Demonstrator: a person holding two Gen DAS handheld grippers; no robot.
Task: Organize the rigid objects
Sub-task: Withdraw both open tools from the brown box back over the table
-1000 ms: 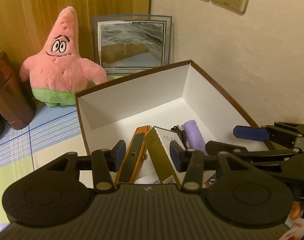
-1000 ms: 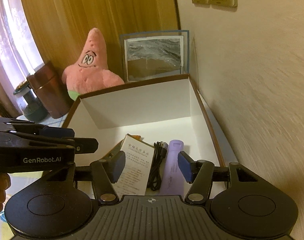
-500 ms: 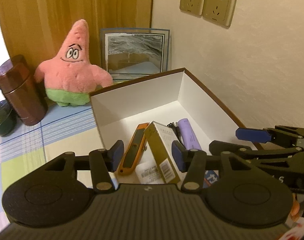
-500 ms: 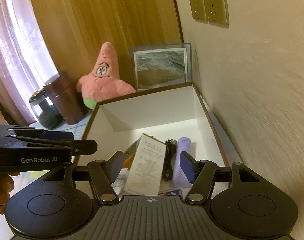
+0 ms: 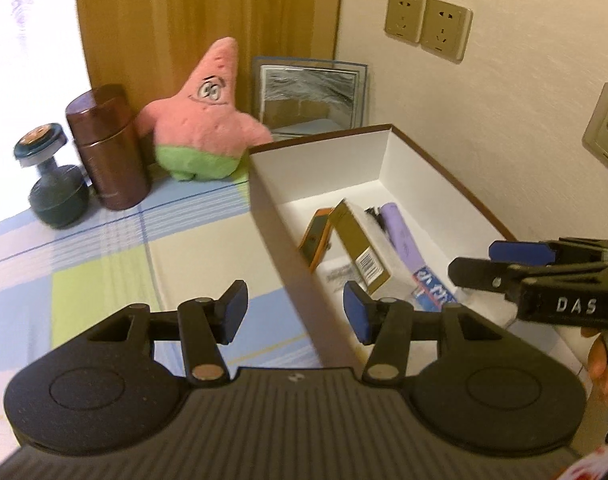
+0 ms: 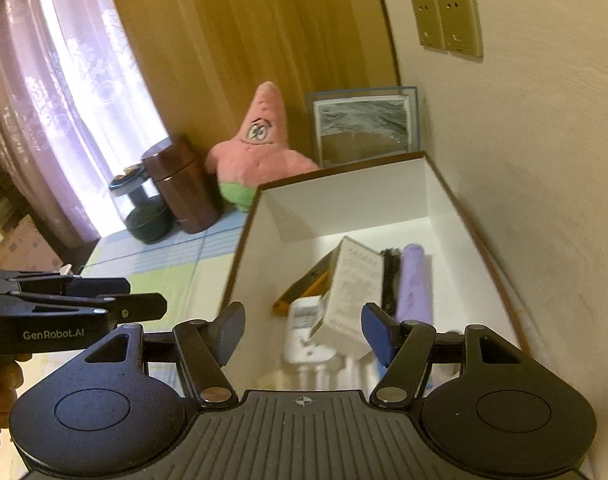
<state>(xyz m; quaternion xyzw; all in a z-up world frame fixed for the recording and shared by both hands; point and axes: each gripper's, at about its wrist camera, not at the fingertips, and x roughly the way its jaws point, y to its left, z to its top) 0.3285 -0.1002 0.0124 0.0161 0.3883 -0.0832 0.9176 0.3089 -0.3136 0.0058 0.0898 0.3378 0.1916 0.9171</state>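
Note:
A white box with a brown rim (image 5: 264, 184) (image 6: 344, 204) stands against the wall. Inside lie an orange utility knife (image 5: 314, 236) (image 6: 300, 288), a gold and white carton (image 5: 360, 248) (image 6: 348, 292), a black cable (image 6: 390, 280), a purple cylinder (image 5: 402, 236) (image 6: 414, 280) and a white adapter (image 6: 304, 332). My left gripper (image 5: 294, 308) is open and empty above the box's near left wall. My right gripper (image 6: 302, 328) is open and empty above the box's near end, and shows at the right in the left wrist view (image 5: 516, 264).
A pink star plush (image 5: 204, 120) (image 6: 260, 148), a brown canister (image 5: 108, 152) (image 6: 180, 184), a dark dumbbell (image 5: 52, 184) (image 6: 140, 208) and a framed picture (image 5: 312, 92) (image 6: 364, 124) stand at the back. A checked cloth (image 5: 104, 264) covers the table. Wall sockets (image 5: 428, 26) are above.
Both grippers have pulled up and back from the box, still open. The left one has also shifted left, over the box's left wall and the cloth.

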